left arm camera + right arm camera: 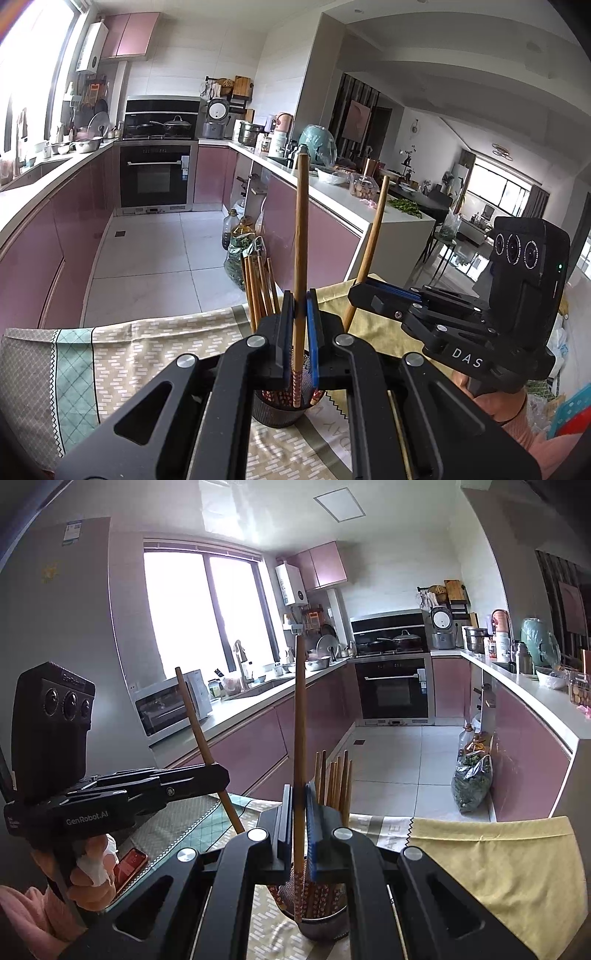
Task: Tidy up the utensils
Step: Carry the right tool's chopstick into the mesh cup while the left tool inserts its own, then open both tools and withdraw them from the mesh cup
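Each claw is clamped on one chopstick: your left claw (300, 332) and right claw (298, 823) hold theirs upright over the mesh holder (280, 410) near the worktop's (147, 350) far edge. Next, I'd judge, lower both in beside the bundle (334, 779).

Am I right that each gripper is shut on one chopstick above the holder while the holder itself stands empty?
Not quite: the holder already has several chopsticks in it, as the right wrist view shows. Left gripper and right gripper are each shut on one chopstick.
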{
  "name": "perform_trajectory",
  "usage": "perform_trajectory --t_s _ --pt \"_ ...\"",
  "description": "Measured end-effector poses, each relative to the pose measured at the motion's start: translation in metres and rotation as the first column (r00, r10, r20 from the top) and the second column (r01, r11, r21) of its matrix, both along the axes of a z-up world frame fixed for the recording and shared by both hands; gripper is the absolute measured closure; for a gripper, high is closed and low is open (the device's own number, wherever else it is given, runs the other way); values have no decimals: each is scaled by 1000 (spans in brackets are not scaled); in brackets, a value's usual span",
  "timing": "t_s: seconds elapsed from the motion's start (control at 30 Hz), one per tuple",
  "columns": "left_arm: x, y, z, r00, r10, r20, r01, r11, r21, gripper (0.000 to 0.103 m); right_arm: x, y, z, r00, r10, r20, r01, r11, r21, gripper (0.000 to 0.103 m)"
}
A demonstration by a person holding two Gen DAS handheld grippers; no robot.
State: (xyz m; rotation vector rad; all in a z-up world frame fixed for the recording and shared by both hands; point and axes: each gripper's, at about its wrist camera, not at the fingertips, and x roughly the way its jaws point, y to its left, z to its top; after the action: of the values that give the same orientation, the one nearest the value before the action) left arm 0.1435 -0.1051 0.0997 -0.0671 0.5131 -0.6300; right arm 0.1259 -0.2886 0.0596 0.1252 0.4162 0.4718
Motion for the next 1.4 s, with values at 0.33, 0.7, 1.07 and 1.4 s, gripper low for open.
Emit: perform_trajectory --t_s 0.33,0.7,1.07,1.4 --pt "6 -7 0 1000 6 5 -6 1000 11 96 4 0 3 1000 -7 -2 7 1000 -1 97" --pt "11 -16 -17 999 -2 -37 5 998 65 96 19 8 -7 999 -9 -52 7 1000 -24 97" --pt "30 -34 -52 991 -22 -134 43 987 154 96 39 23 -49 982 9 -187 -25 996 -83 97" --pt "55 -39 -77 984 0 -179 30 986 165 95 46 24 -61 974 3 -229 -22 996 -82 96"
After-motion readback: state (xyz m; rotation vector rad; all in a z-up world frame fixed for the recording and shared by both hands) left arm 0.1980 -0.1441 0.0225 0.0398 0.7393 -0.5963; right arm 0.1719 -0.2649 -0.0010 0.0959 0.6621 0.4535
